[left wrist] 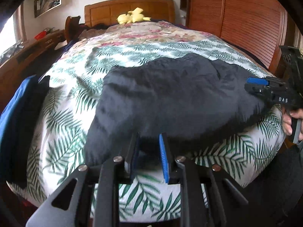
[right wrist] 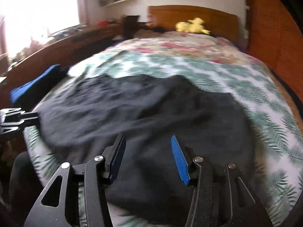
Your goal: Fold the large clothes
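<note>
Your left gripper (left wrist: 149,147) has its fingers clenched on the near hem of the limp, light, dark grey garment (left wrist: 170,98) spread on the leaf-print bed (left wrist: 62,117). Your right gripper (right wrist: 147,151) hangs released over it; take an edge, expect sagging.

There is one dark grey garment (left wrist: 170,98) spread on one bed (left wrist: 62,132). At the bed's left edge lies one stack of folded blue and dark clothes (left wrist: 17,124). One yellow soft toy (left wrist: 132,16) sits by the one wooden headboard (left wrist: 106,9). Two tools are visible: the left tool (left wrist: 149,143) and the right tool (right wrist: 147,141).
</note>
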Demonstrator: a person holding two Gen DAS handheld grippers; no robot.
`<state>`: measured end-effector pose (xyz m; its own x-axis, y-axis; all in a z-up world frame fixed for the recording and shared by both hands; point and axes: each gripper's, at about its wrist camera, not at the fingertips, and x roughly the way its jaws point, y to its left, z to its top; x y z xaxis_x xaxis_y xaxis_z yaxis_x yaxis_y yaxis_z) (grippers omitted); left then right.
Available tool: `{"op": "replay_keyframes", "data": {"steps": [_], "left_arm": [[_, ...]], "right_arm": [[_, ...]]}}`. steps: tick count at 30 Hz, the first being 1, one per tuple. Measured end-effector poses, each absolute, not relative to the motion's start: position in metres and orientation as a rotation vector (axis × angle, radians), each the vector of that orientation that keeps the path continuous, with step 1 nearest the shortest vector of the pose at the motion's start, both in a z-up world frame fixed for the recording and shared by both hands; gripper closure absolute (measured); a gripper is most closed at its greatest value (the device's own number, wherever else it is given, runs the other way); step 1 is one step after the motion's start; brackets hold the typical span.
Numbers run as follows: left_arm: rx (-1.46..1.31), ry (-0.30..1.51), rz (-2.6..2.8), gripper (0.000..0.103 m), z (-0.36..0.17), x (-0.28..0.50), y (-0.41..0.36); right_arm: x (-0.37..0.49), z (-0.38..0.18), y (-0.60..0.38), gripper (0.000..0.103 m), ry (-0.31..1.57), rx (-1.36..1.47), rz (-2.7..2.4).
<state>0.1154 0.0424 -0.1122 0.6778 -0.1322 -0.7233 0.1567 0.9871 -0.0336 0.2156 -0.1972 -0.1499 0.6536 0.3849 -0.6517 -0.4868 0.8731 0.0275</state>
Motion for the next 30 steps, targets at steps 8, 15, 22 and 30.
{"op": "replay_keyframes", "data": {"steps": [8, 15, 22, 30], "left_arm": [[0.037, 0.839, -0.085, 0.083, -0.12, 0.101, 0.064], [0.0, 0.821, -0.068, 0.083, -0.114, 0.099, 0.077], [-0.025, 0.891, -0.044, 0.081, -0.135, 0.116, 0.089], [-0.091, 0.916, -0.014, 0.066, -0.154, 0.126, 0.107]], "right_arm": [[0.218, -0.185, -0.158, 0.052, 0.748, -0.262, 0.528], [0.211, -0.203, -0.152, 0.051, 0.713, -0.326, 0.501], [0.208, -0.204, -0.155, 0.051, 0.698, -0.326, 0.502], [0.205, -0.203, -0.156, 0.051, 0.699, -0.323, 0.503]]}}
